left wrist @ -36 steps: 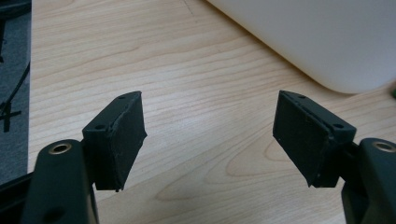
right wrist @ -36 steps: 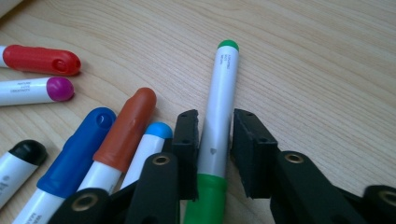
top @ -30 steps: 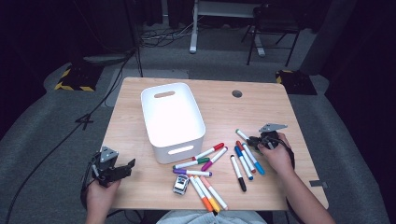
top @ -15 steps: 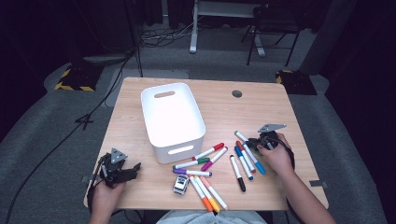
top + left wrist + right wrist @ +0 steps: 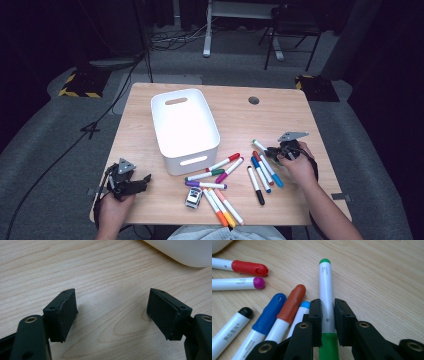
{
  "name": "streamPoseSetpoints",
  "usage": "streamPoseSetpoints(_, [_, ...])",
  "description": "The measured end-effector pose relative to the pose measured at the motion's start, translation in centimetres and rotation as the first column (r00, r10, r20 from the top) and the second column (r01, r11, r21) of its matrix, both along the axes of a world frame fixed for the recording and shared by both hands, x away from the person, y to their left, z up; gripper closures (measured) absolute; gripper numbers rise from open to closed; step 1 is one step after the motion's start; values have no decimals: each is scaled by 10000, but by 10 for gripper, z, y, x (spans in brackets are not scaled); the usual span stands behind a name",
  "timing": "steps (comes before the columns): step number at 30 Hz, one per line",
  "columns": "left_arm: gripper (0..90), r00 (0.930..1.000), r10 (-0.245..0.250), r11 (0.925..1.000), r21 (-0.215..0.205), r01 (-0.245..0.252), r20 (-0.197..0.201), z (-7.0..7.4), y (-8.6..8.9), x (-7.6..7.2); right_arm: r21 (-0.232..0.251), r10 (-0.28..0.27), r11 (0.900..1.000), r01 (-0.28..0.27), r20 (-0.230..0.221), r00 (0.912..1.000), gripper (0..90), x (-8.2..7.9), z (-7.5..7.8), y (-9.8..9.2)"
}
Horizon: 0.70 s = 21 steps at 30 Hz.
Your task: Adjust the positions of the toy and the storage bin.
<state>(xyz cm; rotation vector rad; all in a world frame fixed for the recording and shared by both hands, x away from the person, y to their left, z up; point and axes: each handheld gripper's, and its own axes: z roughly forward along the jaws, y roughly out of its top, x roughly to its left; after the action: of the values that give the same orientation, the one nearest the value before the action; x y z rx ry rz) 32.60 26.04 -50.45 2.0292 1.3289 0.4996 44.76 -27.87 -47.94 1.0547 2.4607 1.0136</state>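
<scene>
Right gripper view: right gripper [image 5: 327,315] clamped on green marker [image 5: 326,292], long axis running straight out between jaws, low over table [image 5: 387,277]; left gripper [image 5: 112,312] just opening, empty, far off.

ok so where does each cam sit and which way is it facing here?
High view: fixed above the person's side, facing forward and down on the table; both forearms, left tool, right tool.
Left gripper view: on the left tool, facing bare tabletop and the white bin corner; jaws apart, just opening, nothing between.
Right gripper view: on the right tool, shut on the green marker.
Shared: bin in high and left; green marker in high and right.
</scene>
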Motion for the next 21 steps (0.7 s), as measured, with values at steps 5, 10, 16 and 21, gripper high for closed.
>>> streamPoseSetpoints(5, [238,10000,50,10000,9,-50,-14,0,-1,1,-27,338,9994,-337,276,9990,769,-6,16,4])
streamPoseSetpoints(10, [239,10000,94,10000,19,-94,17,0,-2,0,282,615,9976,-629,485,9969,769,-8,38,8])
streamPoseSetpoints(16, [240,9999,131,9999,48,-132,24,0,-2,0,774,910,9924,-959,651,9937,769,-10,64,14])
streamPoseSetpoints(21, [240,9999,144,9999,44,-144,27,0,-2,0,1002,1310,9851,-1397,884,9874,769,-11,84,24])
